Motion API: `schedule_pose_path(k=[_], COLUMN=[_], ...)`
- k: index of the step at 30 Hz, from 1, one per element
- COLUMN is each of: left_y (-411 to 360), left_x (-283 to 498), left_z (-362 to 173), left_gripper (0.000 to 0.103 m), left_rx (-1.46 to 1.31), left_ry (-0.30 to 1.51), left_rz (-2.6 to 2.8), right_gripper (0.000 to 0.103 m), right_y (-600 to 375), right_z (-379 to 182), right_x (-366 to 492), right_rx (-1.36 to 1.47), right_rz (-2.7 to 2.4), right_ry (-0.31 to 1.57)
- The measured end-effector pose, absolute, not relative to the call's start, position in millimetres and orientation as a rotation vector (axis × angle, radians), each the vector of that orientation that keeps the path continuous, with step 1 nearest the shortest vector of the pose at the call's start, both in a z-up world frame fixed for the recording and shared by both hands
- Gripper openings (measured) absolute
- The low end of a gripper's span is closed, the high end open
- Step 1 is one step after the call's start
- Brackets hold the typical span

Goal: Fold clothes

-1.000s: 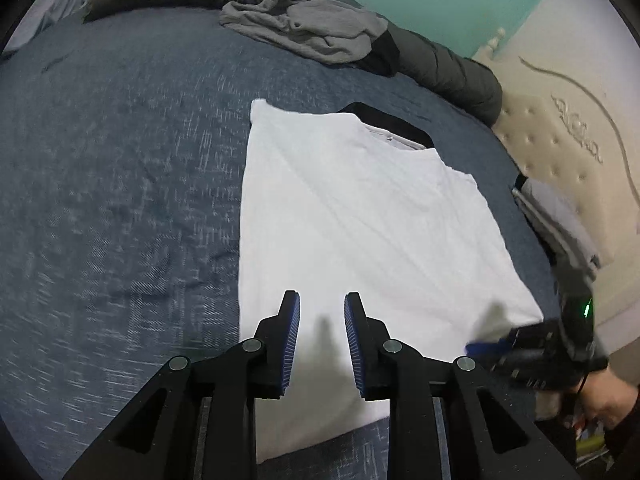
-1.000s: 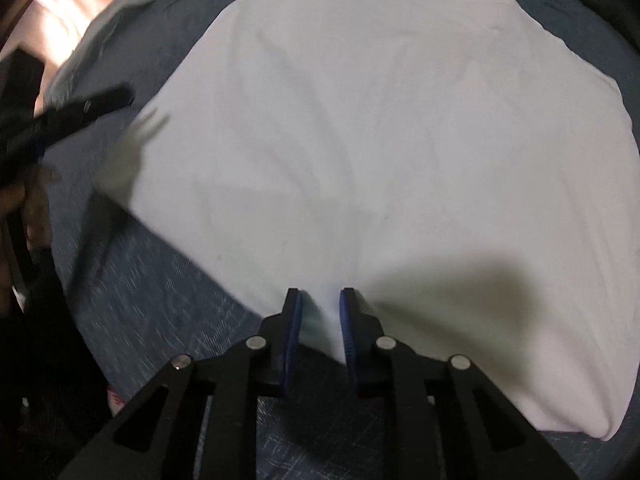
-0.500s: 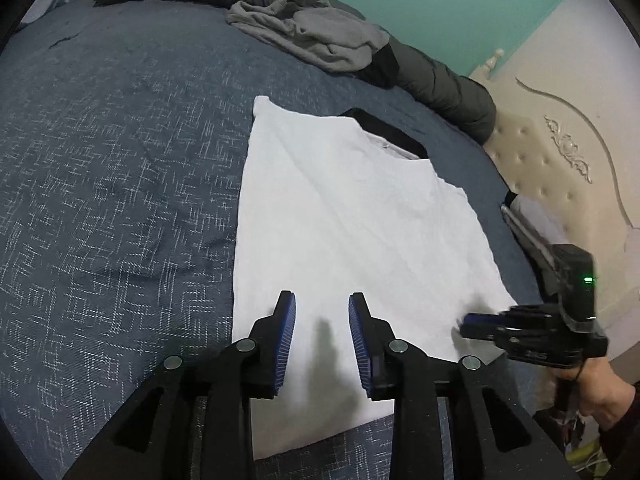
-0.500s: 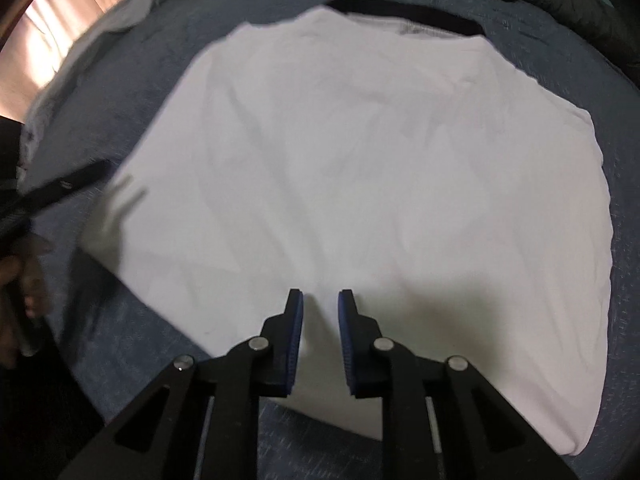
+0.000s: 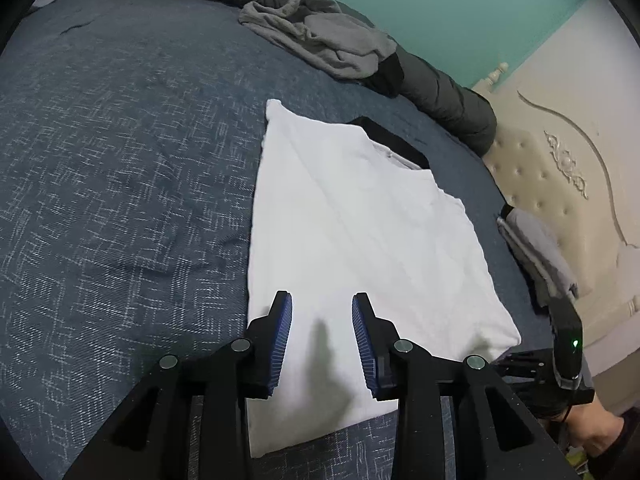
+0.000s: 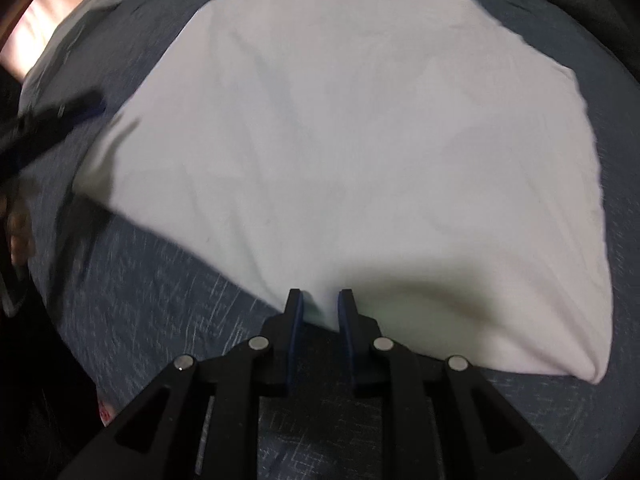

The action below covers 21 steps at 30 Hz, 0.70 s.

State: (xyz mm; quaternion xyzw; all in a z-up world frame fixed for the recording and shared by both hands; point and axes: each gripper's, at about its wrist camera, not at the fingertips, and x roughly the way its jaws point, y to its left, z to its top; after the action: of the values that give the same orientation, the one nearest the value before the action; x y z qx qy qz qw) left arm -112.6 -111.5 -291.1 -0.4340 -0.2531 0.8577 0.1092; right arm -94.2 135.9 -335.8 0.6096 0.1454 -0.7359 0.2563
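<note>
Bed (image 5: 100,184): dark blue woven cover, bearing all listed items. White shirt (image 5: 352,248): 1 piece, lying flat as a long panel, side edges straight with sleeves not showing, dark collar band at the far end, hem near; this lie fits a garment already narrowed lengthwise and awaiting a cross fold, though the pictures do not settle the stage. Grey garments (image 5: 320,40): 1 crumpled heap, far, against a dark rolled quilt (image 5: 440,92). Grey folded pieces (image 5: 536,248): small stack, right, beside the headboard. Left gripper (image 5: 322,316): fingers spread, holding nothing, over the near hem; over the last second it has drawn back and risen slightly, widening its view. Right gripper (image 6: 319,300): fingers set a small gap apart at the shirt's near right edge, having lifted and then dipped again; cloth between them cannot be confirmed. Containers: none seen.
</note>
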Motion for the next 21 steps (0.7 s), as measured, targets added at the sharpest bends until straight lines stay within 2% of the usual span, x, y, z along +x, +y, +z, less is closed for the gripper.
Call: schedule_pose_path(k=[3, 7, 11, 13, 21], left_y=[-116, -121, -132, -139, -136], left_x=[-110, -104, -95, -91, -86], left_z=[-288, -281, -282, -284, -302], left_gripper=[0.034, 0.034, 0.034, 0.034, 0.036], left_rx=[-1.269, -1.29, -1.332, -1.357, -1.5], left_ry=[-0.762, -0.755, -0.755, -0.776, -0.751], left_rz=[2.531, 2.546, 2.55, 2.546, 2.455], right_gripper=[0.017, 0.017, 0.002, 0.002, 0.002], right_y=[136, 129, 128, 131, 172], right_z=[-336, -348, -351, -349, -316], right_x=[-102, -102, -89, -82, -89], right_rx=[1.673, 1.707, 1.698, 1.69, 1.645], right_rz=[-2.031, -2.026, -2.002, -1.988, -2.006], right_ry=[0.34, 0.374, 0.43, 0.434, 0.189])
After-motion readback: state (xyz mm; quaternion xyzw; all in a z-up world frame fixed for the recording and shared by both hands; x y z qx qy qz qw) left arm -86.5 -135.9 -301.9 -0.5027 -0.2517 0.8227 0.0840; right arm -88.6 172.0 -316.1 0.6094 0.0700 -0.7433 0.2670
